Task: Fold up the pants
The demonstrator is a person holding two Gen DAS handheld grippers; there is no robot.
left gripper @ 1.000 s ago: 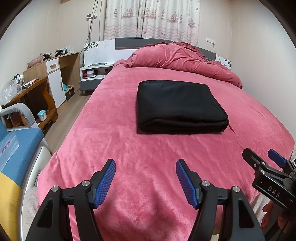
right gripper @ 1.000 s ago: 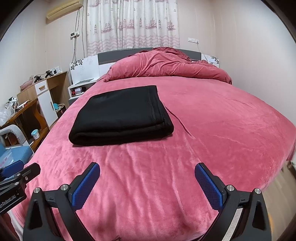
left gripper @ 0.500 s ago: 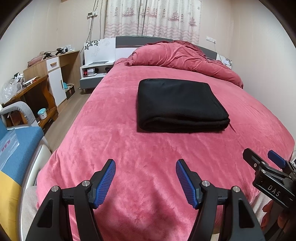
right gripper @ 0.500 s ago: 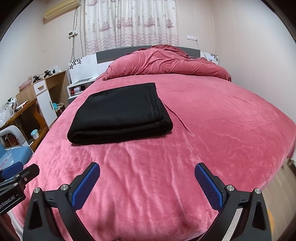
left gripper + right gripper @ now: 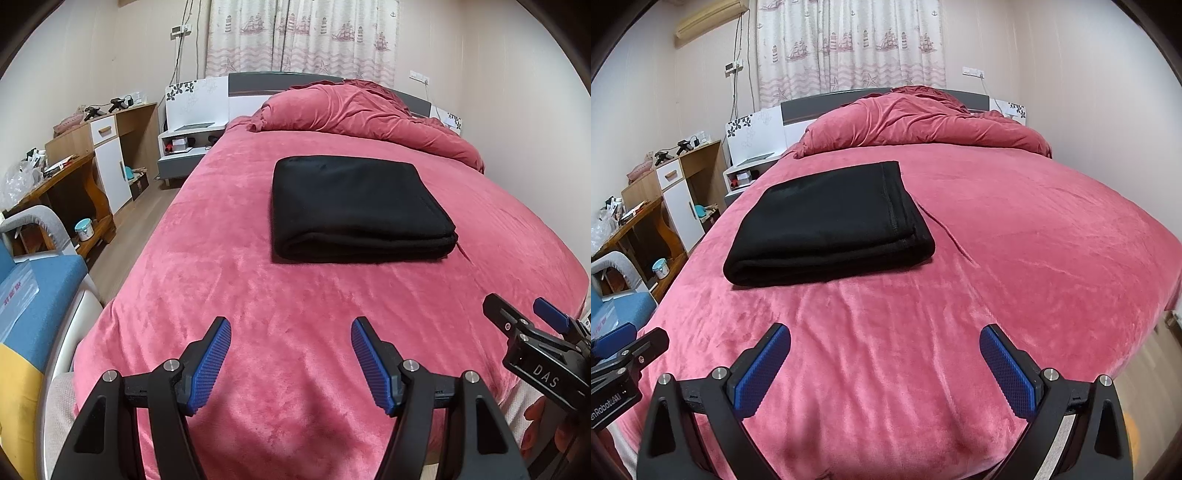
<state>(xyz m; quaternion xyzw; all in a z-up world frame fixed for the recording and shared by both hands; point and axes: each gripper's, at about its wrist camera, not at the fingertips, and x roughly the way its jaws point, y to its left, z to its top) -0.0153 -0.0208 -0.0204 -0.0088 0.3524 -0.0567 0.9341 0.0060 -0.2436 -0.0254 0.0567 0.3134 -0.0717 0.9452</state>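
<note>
Your room: soft, even indoor light, moderately bright, source not visible. Shadows faint; thin dark band under near edge of black folded pants point(image 5: 354, 206) on bed point(image 5: 295, 314), diffuse patches on cover below your fingers point(image 5: 208, 363). Pants read flat black, little fold detail. No glare. Strong fisheye bend at walls, bed corners; black vignette in frame corners. Both views sharp mid-bed; slight softness at rims.

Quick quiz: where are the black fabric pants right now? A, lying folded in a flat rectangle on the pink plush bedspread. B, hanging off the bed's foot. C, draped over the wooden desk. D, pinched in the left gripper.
A: the black fabric pants lie folded in a flat rectangle on the pink plush bedspread, with the left gripper and right gripper both open and apart from them.
</note>
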